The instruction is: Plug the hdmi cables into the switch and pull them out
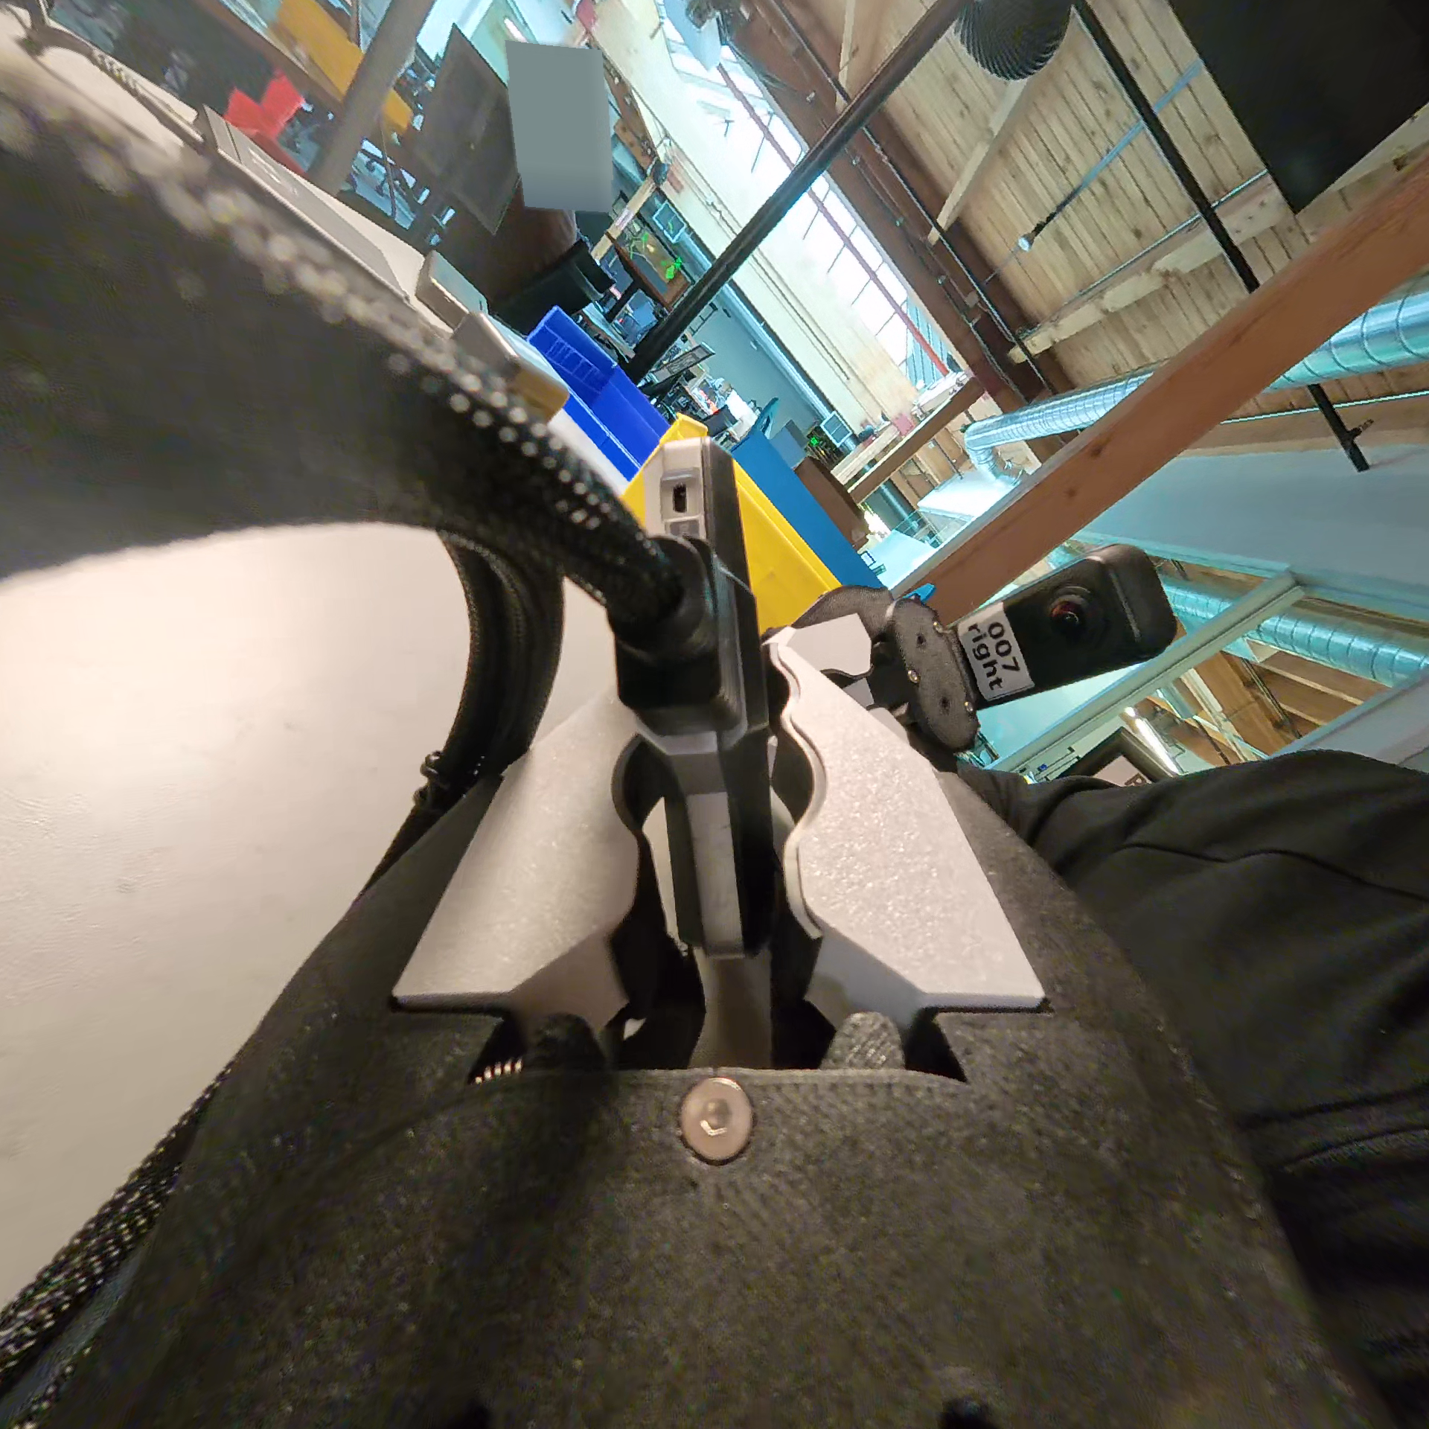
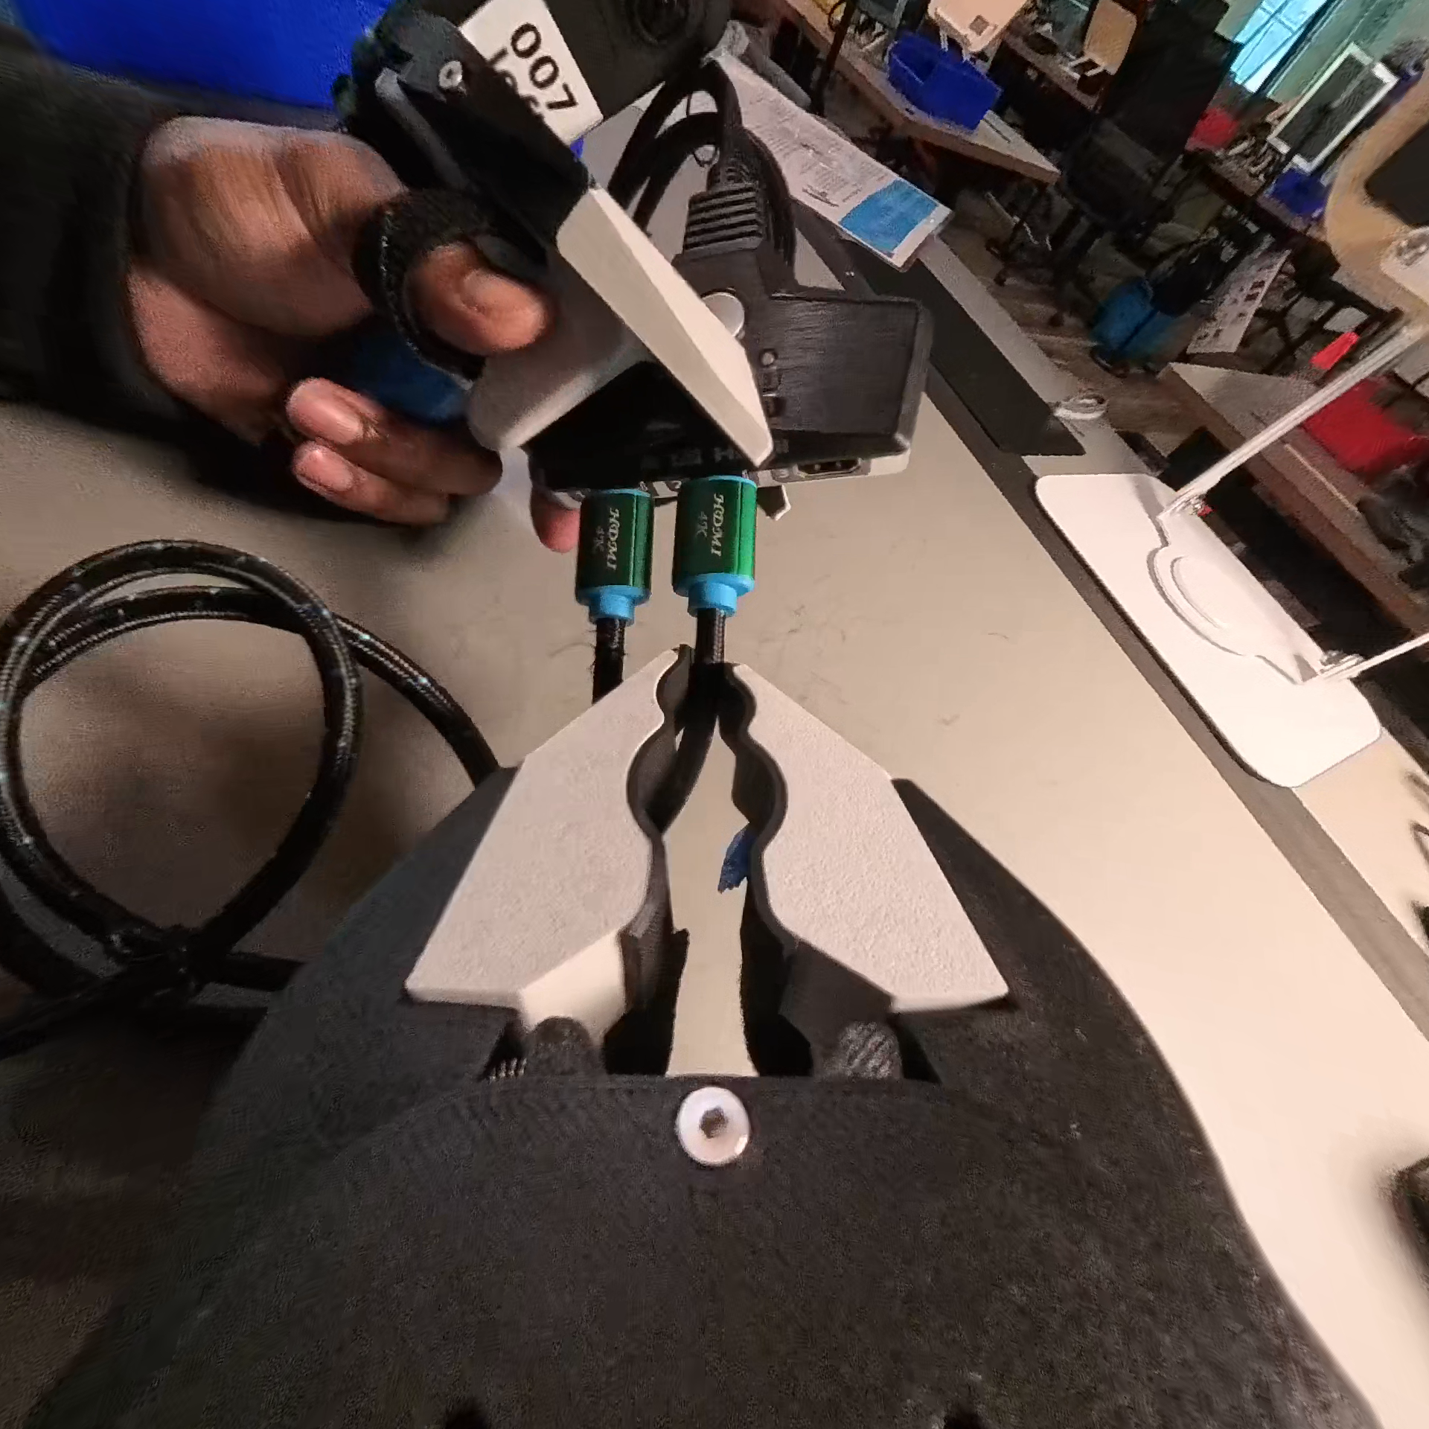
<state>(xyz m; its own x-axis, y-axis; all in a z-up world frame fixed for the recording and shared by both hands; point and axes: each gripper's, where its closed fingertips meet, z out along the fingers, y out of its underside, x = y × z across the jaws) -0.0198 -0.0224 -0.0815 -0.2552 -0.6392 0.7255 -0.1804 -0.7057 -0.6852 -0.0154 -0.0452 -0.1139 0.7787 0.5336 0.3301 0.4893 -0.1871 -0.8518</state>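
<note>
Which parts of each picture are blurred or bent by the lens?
Left wrist view: the braided cable close to the lens is blurred; the switch is sharp; beams curve. Right wrist view: the hand is slightly motion-blurred; the green plugs are sharp.

Switch (image 2: 835, 363): front half hidden under left gripper's (image 2: 657, 433) fingers (image 2: 657, 309); ports behind green plugs (image 2: 710, 533) out of sight. Cable coil (image 2: 193, 696), left of switch: cut by picture edge. Braided cable (image 1: 271, 332) nearest lens in left wrist view: blurred. Hand (image 2: 255, 309) left of switch: wrist runs off the frame. Background benches beyond switch: too small to tell.
</note>
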